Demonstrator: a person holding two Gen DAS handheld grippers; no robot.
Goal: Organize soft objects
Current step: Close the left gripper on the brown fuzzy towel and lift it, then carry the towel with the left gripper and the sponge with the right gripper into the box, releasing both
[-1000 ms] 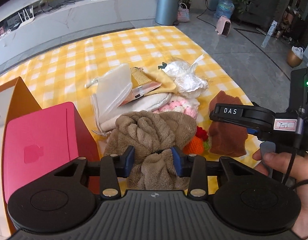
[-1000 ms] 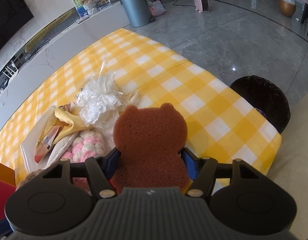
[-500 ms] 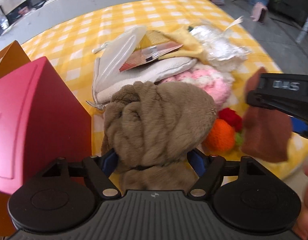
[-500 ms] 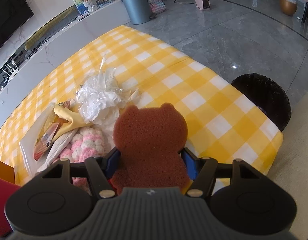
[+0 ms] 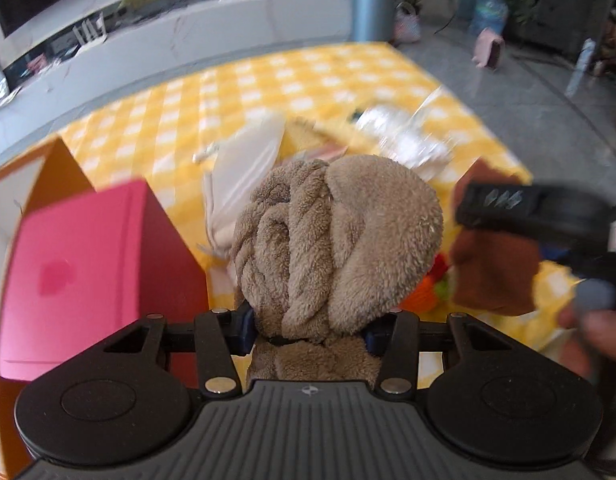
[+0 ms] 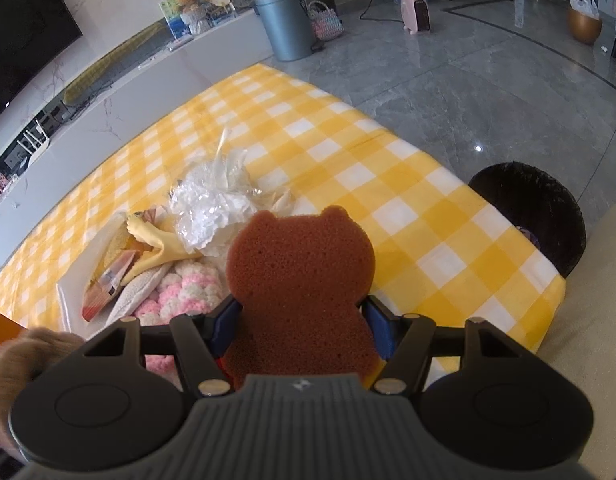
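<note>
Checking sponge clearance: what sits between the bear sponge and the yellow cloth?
In the right wrist view, crumpled clear plastic wrap lies between the bear sponge and the yellow cloth, touching both.

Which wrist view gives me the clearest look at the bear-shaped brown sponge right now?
The right wrist view: the bear-shaped brown sponge fills the centre, sharp, ears up, its lower body between the right gripper pads. In the left wrist view the sponge is only a blurred brown patch, partly behind the right gripper's black body.
</note>
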